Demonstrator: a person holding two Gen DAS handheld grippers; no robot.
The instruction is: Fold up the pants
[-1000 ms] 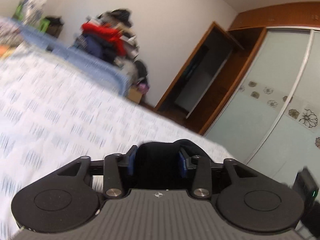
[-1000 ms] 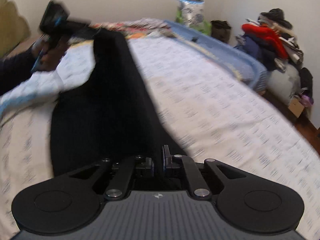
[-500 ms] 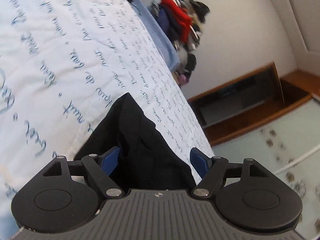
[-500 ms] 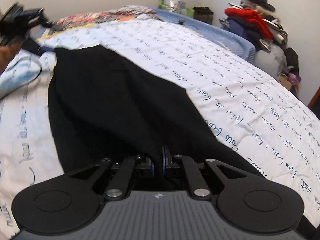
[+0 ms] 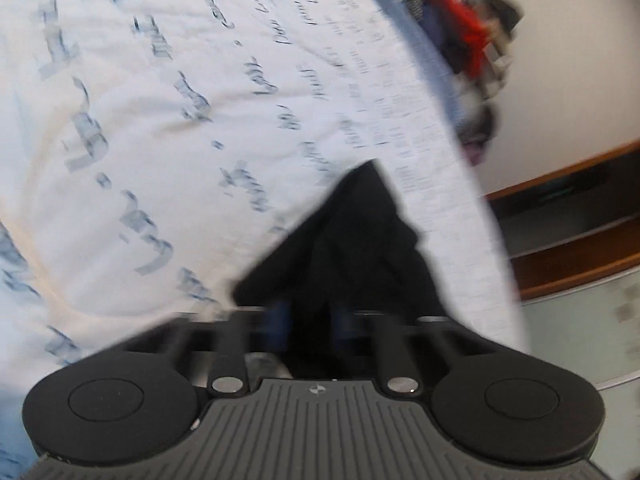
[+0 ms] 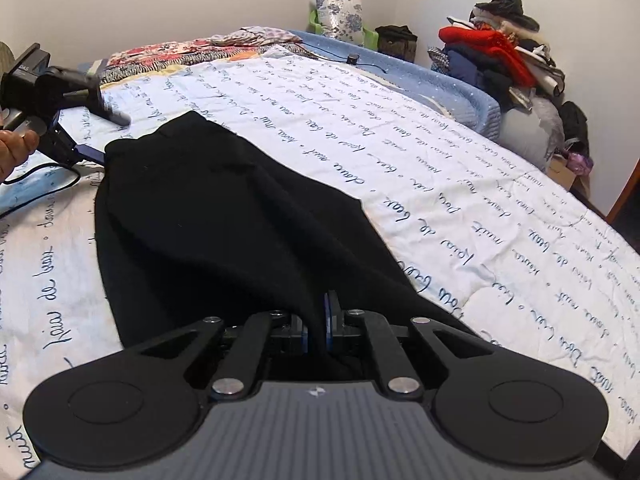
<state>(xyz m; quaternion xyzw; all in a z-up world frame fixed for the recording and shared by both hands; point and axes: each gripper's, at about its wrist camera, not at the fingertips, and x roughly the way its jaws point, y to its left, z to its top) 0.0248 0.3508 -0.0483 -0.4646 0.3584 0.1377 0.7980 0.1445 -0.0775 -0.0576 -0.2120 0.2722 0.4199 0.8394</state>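
Black pants (image 6: 224, 216) lie lengthwise on the white quilt (image 6: 480, 200) printed with blue script. My right gripper (image 6: 316, 320) is shut on the near end of the cloth, which is pinched between its blue pads. In the right wrist view my left gripper (image 6: 94, 154), held by a hand (image 6: 12, 152), sits at the pants' far left corner. In the blurred left wrist view that corner of the pants (image 5: 360, 240) runs between the pads of my left gripper (image 5: 310, 316), whose jaws are closing on it.
A pile of clothes (image 6: 500, 52) with a red garment stands past the bed's right side, above a cardboard box (image 6: 560, 172). A floral pillow (image 6: 338, 12) and patterned bedding (image 6: 192, 48) lie at the head. A wooden wardrobe (image 5: 580, 220) stands beyond the bed's edge.
The pants, held up a second ago, now lie flat on the quilt. My left gripper rolled and sank toward the bed, spread its jaws wide over the corner, then narrowed them on it.
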